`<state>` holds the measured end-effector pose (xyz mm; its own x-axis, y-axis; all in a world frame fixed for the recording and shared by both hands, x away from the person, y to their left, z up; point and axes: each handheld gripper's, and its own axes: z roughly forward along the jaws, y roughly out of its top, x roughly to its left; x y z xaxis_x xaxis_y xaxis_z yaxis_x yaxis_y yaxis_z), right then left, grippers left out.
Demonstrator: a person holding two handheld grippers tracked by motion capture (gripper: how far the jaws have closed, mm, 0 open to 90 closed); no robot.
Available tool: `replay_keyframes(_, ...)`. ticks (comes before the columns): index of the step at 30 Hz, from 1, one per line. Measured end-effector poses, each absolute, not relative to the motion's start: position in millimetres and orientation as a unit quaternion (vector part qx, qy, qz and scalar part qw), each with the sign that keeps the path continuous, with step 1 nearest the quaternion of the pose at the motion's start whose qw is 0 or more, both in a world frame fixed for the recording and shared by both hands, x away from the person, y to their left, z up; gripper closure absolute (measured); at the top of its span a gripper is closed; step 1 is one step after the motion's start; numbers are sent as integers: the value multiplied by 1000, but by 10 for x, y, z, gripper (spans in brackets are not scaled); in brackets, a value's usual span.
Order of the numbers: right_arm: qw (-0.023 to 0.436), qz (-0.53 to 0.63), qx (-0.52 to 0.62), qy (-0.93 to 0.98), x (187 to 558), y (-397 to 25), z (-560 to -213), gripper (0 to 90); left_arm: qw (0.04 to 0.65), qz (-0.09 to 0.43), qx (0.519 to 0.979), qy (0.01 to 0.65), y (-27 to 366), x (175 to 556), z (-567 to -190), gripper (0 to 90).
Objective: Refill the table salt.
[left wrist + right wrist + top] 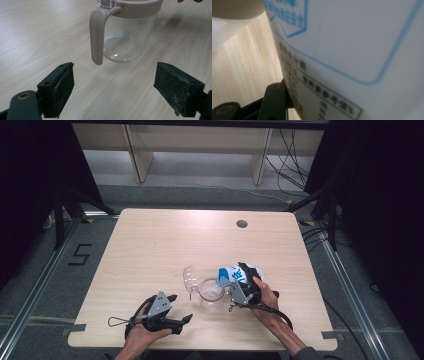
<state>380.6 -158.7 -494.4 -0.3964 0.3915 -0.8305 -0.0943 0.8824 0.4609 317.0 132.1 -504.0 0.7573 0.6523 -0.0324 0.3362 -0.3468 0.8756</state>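
A clear jug (212, 292) with a beige rim and handle stands on the wooden table (150, 245), near the front middle, and its clear lid (190, 277) is flipped open to the left. My right gripper (247, 275) is shut on a white and blue pouch (231, 274), tilted with its end over the jug's mouth. In the right gripper view the pouch (352, 50) is pressed against one finger (274, 100). My left gripper (181, 308) is open at the front left. The jug's handle (97, 37) is just beyond its empty gripper (120, 92).
A round cable hole (242, 224) sits in the table's far right part. Bare tabletop (150, 245) stretches behind and left of the jug. Beyond the table are wooden furniture legs (140, 155) and loose cables (290, 165) on the floor.
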Motion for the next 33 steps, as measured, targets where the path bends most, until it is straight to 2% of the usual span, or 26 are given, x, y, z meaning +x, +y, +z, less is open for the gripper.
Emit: replay_keyframes(33,585,179,66,788,3758,-1547,-4964,476,482,164,803,310,1320,3178,-5044,158)
